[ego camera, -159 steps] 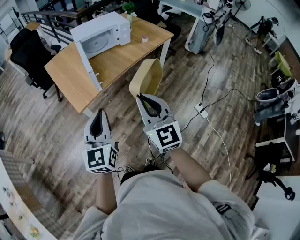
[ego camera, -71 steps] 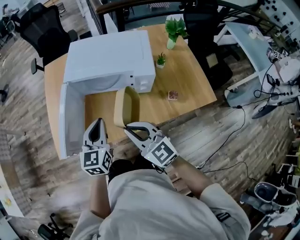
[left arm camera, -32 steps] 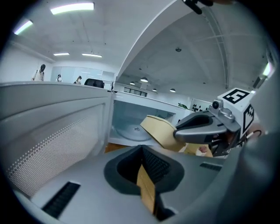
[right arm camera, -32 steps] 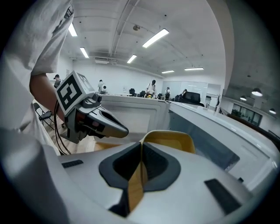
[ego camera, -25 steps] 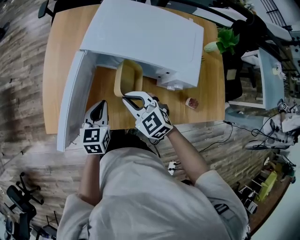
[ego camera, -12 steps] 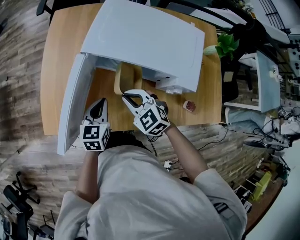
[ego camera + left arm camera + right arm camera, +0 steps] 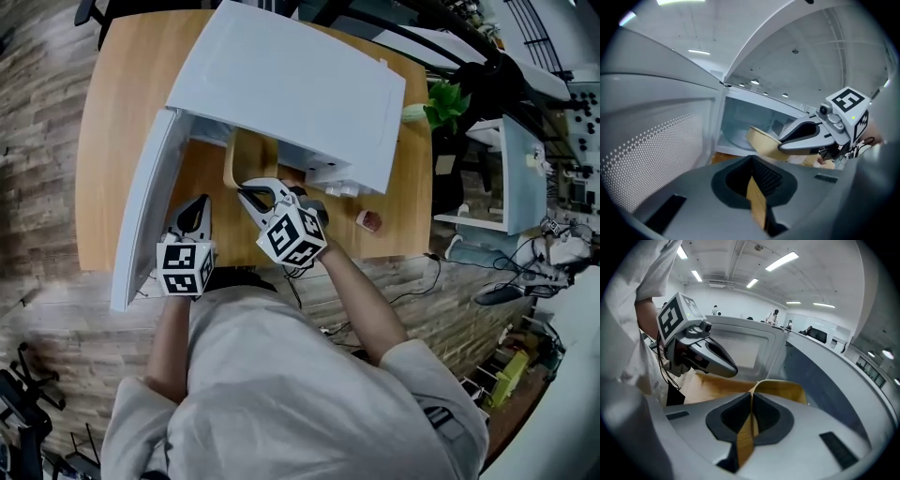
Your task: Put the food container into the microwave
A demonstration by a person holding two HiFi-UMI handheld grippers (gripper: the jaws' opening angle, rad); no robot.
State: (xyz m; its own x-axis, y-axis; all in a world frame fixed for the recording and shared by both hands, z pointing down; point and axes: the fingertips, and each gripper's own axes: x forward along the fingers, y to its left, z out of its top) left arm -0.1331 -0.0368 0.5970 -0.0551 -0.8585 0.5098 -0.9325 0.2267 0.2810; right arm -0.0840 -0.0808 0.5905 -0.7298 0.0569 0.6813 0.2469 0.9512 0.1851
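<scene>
Food container is deeper in the microwave mouth than a second ago. Right gripper jaws clamp its rim; left gripper jaws are together. Insertion looks nearly done.

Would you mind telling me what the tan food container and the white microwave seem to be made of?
The tan oblong food container looks like thin pressed pulp or bamboo fibre, possibly matte plastic: it is an even tan, dull, with no visible grain. The white box-shaped microwave looks like painted sheet metal, smooth with a soft sheen. Its open door shows a perforated dot screen.
</scene>
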